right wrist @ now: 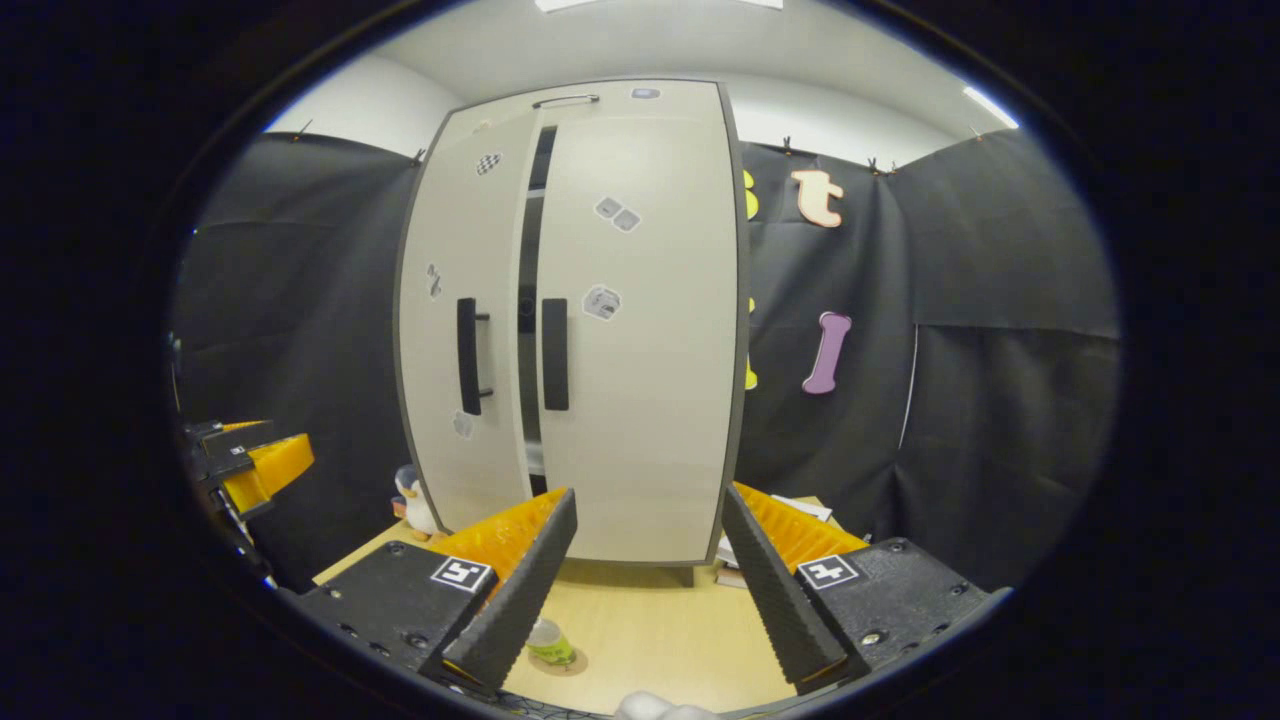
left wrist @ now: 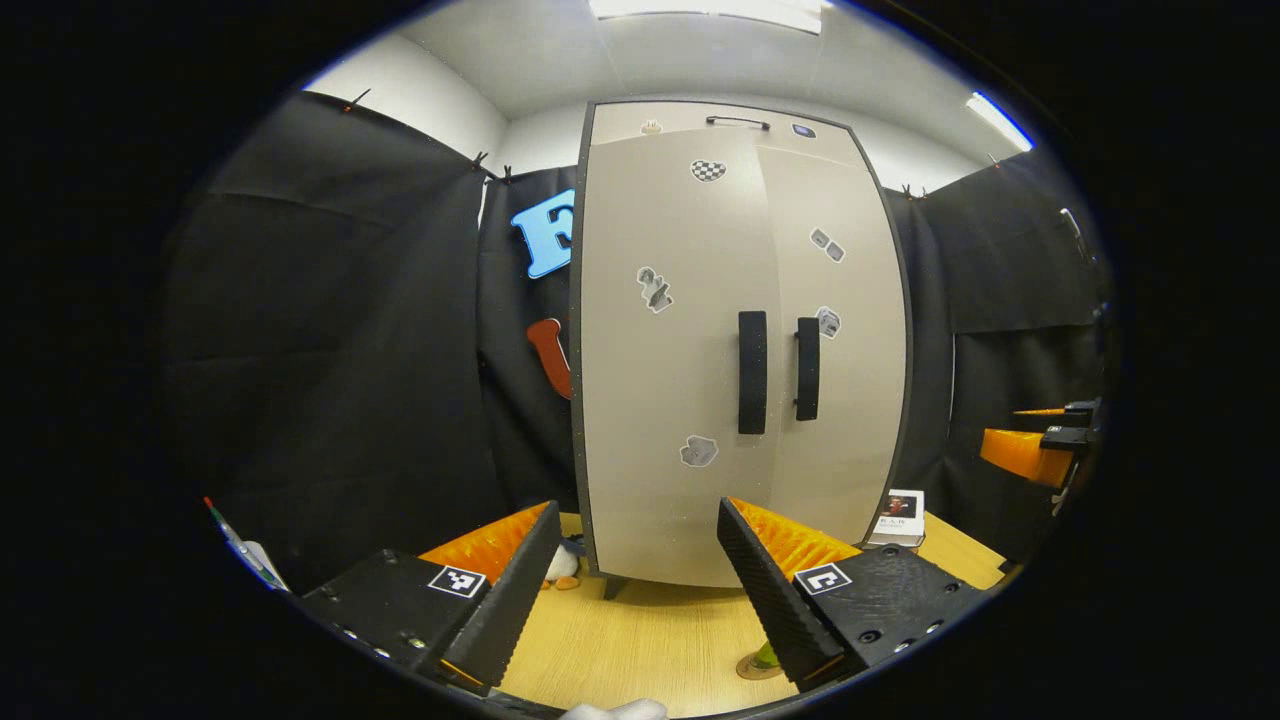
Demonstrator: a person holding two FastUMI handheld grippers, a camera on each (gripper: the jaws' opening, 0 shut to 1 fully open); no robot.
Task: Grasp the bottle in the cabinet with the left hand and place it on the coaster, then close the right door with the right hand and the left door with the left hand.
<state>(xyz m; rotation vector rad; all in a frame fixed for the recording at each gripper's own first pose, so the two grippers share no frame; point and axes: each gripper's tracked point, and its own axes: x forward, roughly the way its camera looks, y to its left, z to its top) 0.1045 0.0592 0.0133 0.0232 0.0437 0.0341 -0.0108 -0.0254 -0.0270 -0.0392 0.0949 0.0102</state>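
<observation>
With the bottle sitting on its coaster and the right door looking closed, the left claw, gaping wide and holding nothing, is facing the left door, which is standing slightly ajar at 12 o'clock and needing a flat, steady push near its handle.

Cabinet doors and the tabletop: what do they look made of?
Cabinet doors: smooth matte beige panels with dark edging, likely laminated board; no grain shows. Tabletop: light wood-look surface with faint grain lines, possibly laminate rather than solid wood.

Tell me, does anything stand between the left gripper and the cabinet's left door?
Nothing visible does. The left gripper, jaws open, faces the left door over bare tabletop; the bottle on its coaster sits lower, to the side.
</observation>
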